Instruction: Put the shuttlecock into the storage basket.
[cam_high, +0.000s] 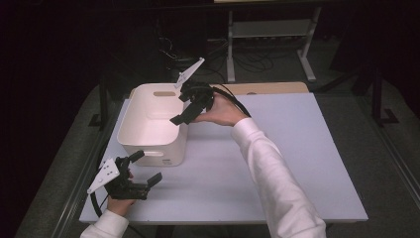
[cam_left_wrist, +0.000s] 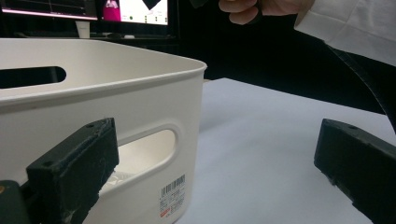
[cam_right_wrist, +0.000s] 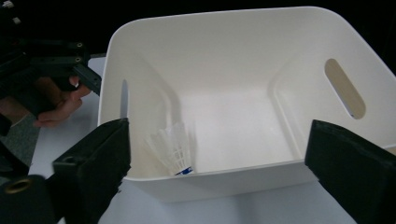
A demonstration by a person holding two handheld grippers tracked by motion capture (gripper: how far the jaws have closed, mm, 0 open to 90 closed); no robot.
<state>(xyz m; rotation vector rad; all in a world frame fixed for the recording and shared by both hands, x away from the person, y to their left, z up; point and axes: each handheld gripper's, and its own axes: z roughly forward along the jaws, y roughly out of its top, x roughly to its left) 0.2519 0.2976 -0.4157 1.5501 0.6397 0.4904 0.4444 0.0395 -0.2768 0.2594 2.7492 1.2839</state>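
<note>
While your right hand-held gripper (cam_high: 190, 106) hangs at the near-right rim of the white bin (cam_high: 148, 130), its jaws stand wide apart with nothing between them, and the shuttlecock (cam_right_wrist: 172, 148) lies on the bin's floor, leaning into the corner by the wall nearest that gripper. That looks like a finished drop, so the step in hand is probably the clean withdrawal. Draw the right hand-held gripper straight back over the counter (cam_high: 277, 163) without dipping, because the lower jaw sits close to the rim and a snag there could shove the bin. Keep the jaws spread until you are well clear of the wall.

Your left hand-held gripper (cam_high: 140, 169) rests low on the counter just in front of the bin's near wall, beside the handle slot (cam_left_wrist: 148, 151), and its jaws are also apart and empty. One jaw is very near that wall, though I cannot tell if it touches. Hold that hand quiet so the bin stays put and the shuttlecock does not roll out of its corner.
</note>
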